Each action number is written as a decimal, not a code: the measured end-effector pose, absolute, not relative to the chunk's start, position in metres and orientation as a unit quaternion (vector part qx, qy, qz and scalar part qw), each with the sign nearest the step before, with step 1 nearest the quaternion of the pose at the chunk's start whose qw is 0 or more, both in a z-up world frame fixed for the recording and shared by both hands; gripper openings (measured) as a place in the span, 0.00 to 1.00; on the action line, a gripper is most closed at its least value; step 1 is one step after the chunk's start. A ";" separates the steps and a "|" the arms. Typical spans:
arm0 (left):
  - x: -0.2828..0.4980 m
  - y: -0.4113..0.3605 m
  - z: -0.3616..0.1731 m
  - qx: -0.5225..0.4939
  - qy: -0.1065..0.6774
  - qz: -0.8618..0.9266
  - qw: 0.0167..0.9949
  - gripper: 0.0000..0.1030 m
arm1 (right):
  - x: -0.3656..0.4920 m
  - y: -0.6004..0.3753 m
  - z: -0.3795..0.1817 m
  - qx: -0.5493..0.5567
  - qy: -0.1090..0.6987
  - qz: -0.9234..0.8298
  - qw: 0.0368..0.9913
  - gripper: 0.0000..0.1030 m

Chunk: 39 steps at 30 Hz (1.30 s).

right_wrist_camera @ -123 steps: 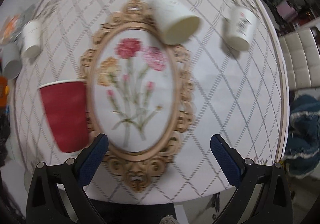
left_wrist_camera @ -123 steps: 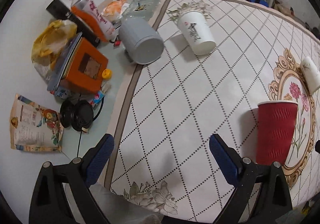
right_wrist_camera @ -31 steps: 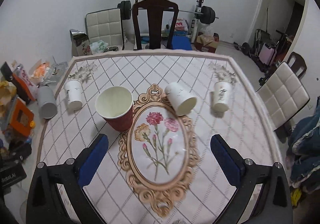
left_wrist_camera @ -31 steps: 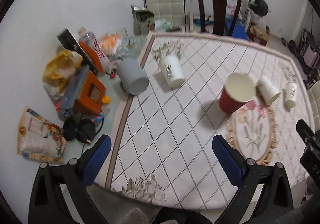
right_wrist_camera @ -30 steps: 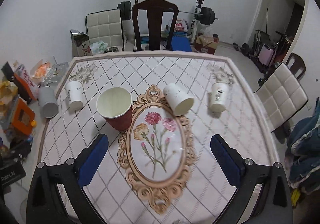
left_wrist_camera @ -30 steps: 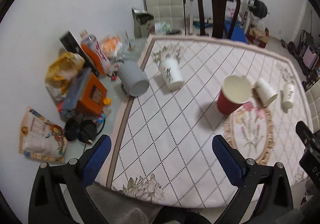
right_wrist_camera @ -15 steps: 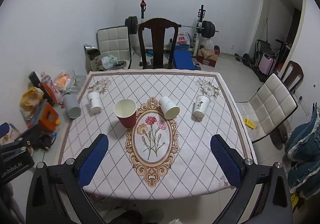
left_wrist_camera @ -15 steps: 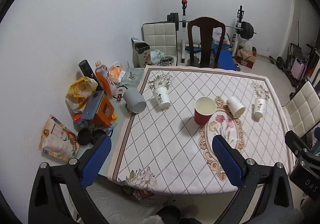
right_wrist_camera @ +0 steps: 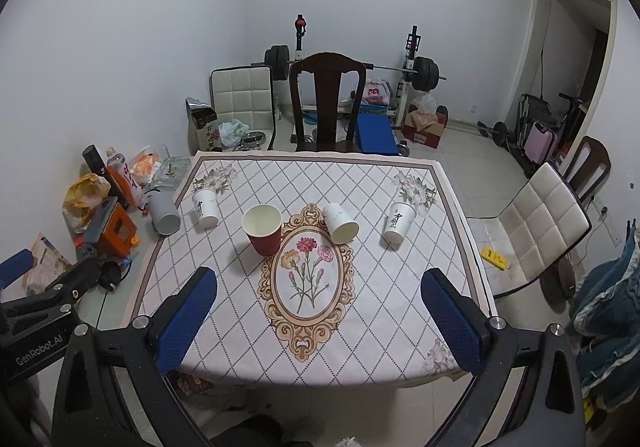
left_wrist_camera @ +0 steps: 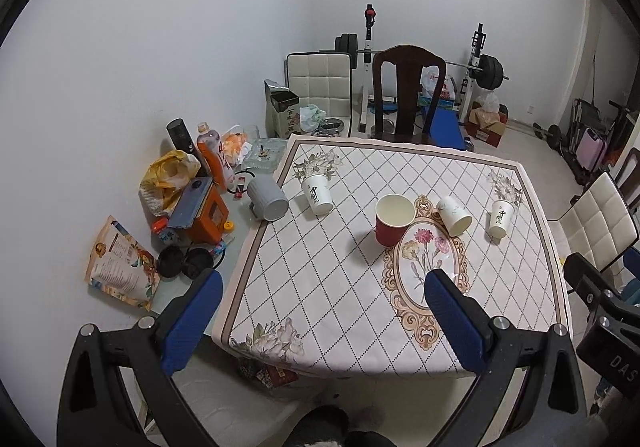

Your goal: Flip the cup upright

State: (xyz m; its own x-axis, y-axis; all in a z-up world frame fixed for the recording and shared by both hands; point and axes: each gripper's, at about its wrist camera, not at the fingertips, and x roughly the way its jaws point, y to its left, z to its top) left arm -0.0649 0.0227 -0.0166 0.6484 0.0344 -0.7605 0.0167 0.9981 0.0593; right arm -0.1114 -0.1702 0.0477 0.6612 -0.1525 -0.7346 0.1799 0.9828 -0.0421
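Observation:
A red paper cup [left_wrist_camera: 394,221] [right_wrist_camera: 262,230] stands upright, mouth up, on the patterned tablecloth [left_wrist_camera: 328,287] beside the oval flower motif. Three white paper cups sit around it: one at the left [left_wrist_camera: 317,194] [right_wrist_camera: 205,208], one tilted at the motif's top [left_wrist_camera: 454,215] [right_wrist_camera: 340,223], one at the right [left_wrist_camera: 501,218] [right_wrist_camera: 398,222]. My left gripper [left_wrist_camera: 324,321] and right gripper [right_wrist_camera: 320,317] are open, empty, and held high and well back from the table.
A grey mug [left_wrist_camera: 267,200] lies on its side off the cloth's left edge, among a bottle [left_wrist_camera: 216,157], an orange box [left_wrist_camera: 204,215] and bags. A dark wooden chair [right_wrist_camera: 326,103] stands behind the table, a white chair [right_wrist_camera: 536,227] to the right.
Both grippers have pulled up and far back from the table, so the whole table and room now show. The red cup, upside down four seconds ago, stands upright.

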 end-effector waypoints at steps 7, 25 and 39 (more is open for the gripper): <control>-0.066 0.022 -0.016 0.031 0.418 0.005 0.908 1.00 | -0.115 -0.170 0.050 0.022 0.402 -0.086 0.911 1.00; -0.068 0.031 -0.006 0.028 0.419 0.009 0.907 1.00 | -0.113 -0.169 0.047 0.021 0.406 -0.079 0.910 1.00; -0.065 0.035 -0.008 0.029 0.419 0.010 0.907 1.00 | -0.112 -0.169 0.046 0.020 0.405 -0.077 0.911 1.00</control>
State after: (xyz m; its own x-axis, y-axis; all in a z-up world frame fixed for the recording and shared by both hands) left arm -0.0646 0.0346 -0.0084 0.6487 0.0437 -0.7598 0.0056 0.9981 0.0621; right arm -0.1121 -0.1686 0.0460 0.6596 -0.1237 -0.7414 0.1566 0.9873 -0.0254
